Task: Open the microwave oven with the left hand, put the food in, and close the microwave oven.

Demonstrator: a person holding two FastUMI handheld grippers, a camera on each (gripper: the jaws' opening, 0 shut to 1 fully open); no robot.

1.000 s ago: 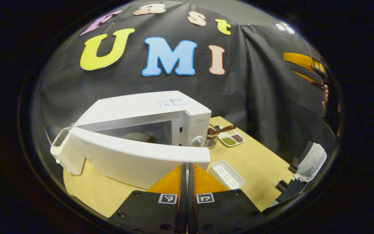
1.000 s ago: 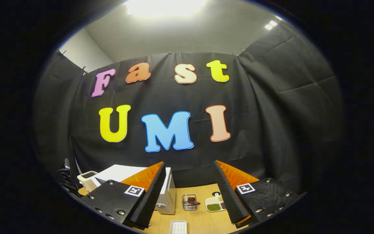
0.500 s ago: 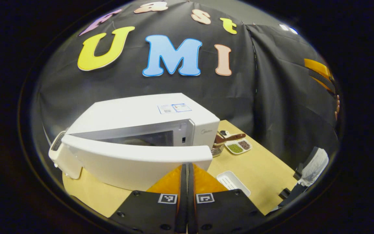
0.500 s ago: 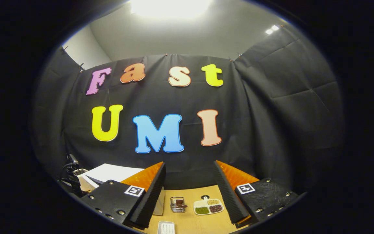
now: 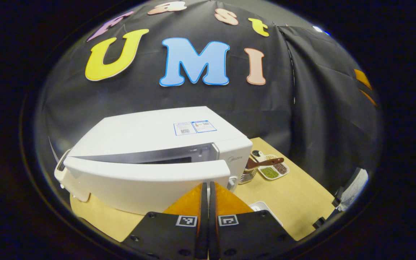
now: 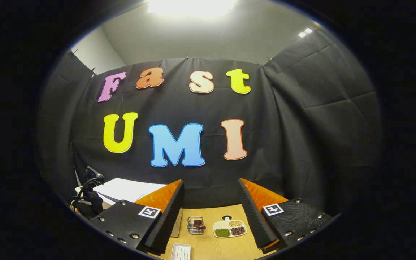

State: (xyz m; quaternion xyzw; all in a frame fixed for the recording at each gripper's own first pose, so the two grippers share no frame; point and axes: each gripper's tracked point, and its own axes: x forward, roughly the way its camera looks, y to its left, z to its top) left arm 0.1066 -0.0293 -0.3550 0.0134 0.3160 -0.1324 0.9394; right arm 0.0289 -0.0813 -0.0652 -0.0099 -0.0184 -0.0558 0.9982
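Table (image 5: 294, 206) carries the microwave (image 5: 146, 133), a big white box at the left-rear of the tabletop, close to the booth wall. Its door (image 5: 146, 178) hangs nearly shut, only a thin dark gap left at the latch side next to the control panel; looks like the closing step, almost done. Inside is too dark to tell if food is in there. Left gripper (image 5: 206, 189) sits right at the door's free edge, fingers pressed together with nothing between them, so it pushes with the closed tips. Handling guess: door is stiff, light, hinged on the far left, smooth plastic so tips can slide; push flat near the free edge, opposite the hinge, until the latch clicks. The box is heavy enough that it likely won't shift. To the right of the microwave: divided dish of beans (image 6: 229, 228), small wire basket (image 6: 195, 225) just beside it, white ridged tray (image 6: 181, 251) nearer the front. Right gripper (image 6: 211, 213) is held up, well right of the microwave, jaws spread wide, empty.
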